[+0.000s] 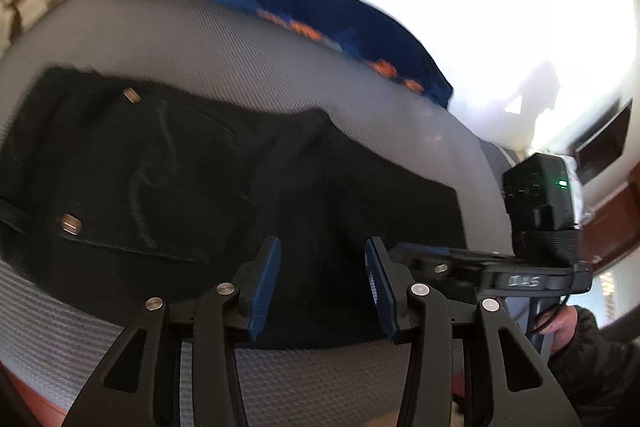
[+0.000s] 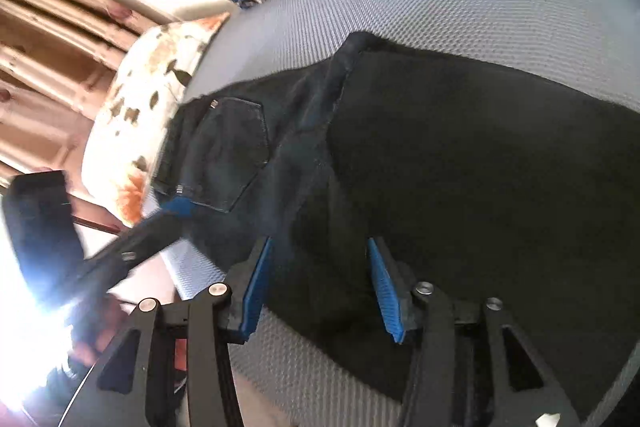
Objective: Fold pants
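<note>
Although the pants [image 1: 224, 195] already lie flat on the grey mattress [image 1: 208, 43], they look only partly folded; one leg seems laid over the other, since a back pocket [image 2: 230, 151] and a single long dark panel show in the right wrist view; judging from that, the lengthwise fold is done and the crosswise folds are left. Beyond the pants, a blue blanket [image 1: 320, 11] with orange marks lies along the far edge of the mattress, and a flowered pillow [image 2: 144, 107] sits near the waistband end.

With its fingers spread apart and nothing between them, the left gripper [image 1: 322, 283] hovers over the near edge of the dark cloth; whether the tips touch the fabric I cannot tell. Likewise spread and holding nothing, the right gripper [image 2: 320, 287] points across the pants from the near edge, tilted toward the pocket end. Each gripper shows in the other's view, just beside the cloth; the two are held close to the same near edge, probably ready to pinch it for the next fold.
</note>
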The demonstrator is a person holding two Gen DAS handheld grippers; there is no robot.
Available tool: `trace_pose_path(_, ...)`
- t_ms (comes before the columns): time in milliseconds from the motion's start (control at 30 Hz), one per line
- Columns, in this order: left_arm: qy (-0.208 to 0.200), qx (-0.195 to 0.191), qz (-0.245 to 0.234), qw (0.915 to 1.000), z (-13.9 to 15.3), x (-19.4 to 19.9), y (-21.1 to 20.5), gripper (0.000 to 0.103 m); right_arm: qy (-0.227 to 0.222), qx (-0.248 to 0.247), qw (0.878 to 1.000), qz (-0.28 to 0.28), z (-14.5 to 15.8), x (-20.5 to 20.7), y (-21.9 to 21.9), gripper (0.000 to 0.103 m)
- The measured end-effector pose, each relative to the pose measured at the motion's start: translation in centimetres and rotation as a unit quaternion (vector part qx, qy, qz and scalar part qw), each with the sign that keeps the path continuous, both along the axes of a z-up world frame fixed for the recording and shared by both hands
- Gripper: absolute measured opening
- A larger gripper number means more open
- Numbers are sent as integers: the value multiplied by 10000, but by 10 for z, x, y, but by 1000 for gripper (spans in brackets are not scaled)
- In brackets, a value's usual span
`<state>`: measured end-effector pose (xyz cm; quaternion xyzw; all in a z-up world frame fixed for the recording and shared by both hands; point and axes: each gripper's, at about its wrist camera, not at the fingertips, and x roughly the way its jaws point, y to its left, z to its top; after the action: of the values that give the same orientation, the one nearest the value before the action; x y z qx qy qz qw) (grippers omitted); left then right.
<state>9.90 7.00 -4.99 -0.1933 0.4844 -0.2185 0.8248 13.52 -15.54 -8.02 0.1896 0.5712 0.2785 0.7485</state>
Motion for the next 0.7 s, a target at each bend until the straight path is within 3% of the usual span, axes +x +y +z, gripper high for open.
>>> trace_pose_path(167, 808, -544, -217, 9950, -27, 15, -16, 45, -9, 212, 9988, -438, 10, -24, -45, 52)
trace_pose_path(367, 1758, -918, -75, 9801, -54, 29, -16, 45, 22, 370, 9944, -994, 12, -48, -82, 52)
trace_pose_path(467, 1971, -859, -19, 9766, -63, 30, -16, 44, 39, 523, 9912, -1216, 9, -54, -94, 52)
trace_pose_path(700, 2002, -854, -81, 9760, -64, 25, -21, 44, 223, 719, 9867, -1443, -3, -58, -106, 52)
